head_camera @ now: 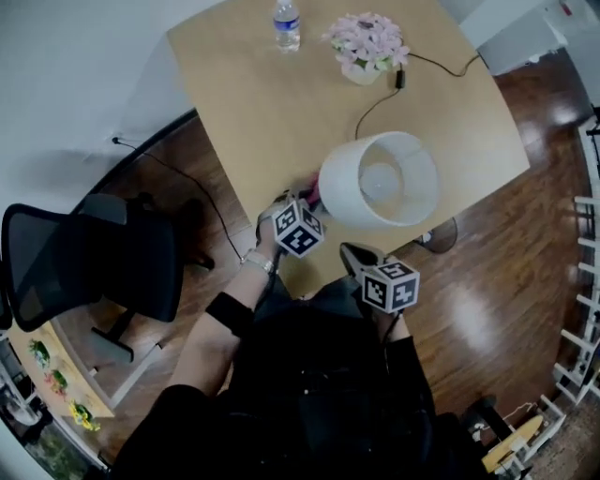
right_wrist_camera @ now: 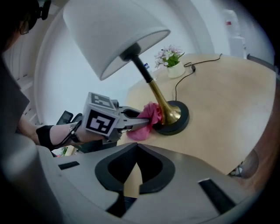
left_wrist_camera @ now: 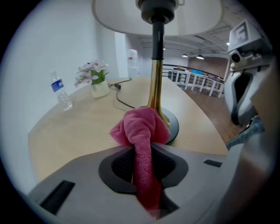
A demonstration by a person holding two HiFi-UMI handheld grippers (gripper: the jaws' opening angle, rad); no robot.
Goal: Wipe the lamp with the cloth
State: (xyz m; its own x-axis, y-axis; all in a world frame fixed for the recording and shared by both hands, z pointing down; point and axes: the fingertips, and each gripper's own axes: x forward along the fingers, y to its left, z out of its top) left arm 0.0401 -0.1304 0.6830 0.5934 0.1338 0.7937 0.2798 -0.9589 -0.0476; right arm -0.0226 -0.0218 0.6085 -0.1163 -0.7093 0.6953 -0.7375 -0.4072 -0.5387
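Observation:
The lamp has a white shade [head_camera: 380, 178], a brass stem [left_wrist_camera: 154, 78] and a dark round base [right_wrist_camera: 177, 122], and it stands near the front edge of the beige table [head_camera: 281, 112]. My left gripper [head_camera: 308, 203] is shut on a pink cloth [left_wrist_camera: 141, 129], which bunches against the flared foot of the stem just above the base. In the right gripper view the cloth [right_wrist_camera: 148, 119] sits at the left gripper's [right_wrist_camera: 146, 121] tips, touching the brass foot. My right gripper [head_camera: 350, 251] hangs in front of the table under the shade, jaws closed together with nothing between them [right_wrist_camera: 137, 145].
A water bottle [head_camera: 287, 23] and a pot of pink flowers [head_camera: 367, 45] stand at the table's far side. The lamp's black cord [head_camera: 375, 103] runs back past the flowers. A black office chair [head_camera: 94, 262] is on the left, on a wooden floor [head_camera: 506, 281].

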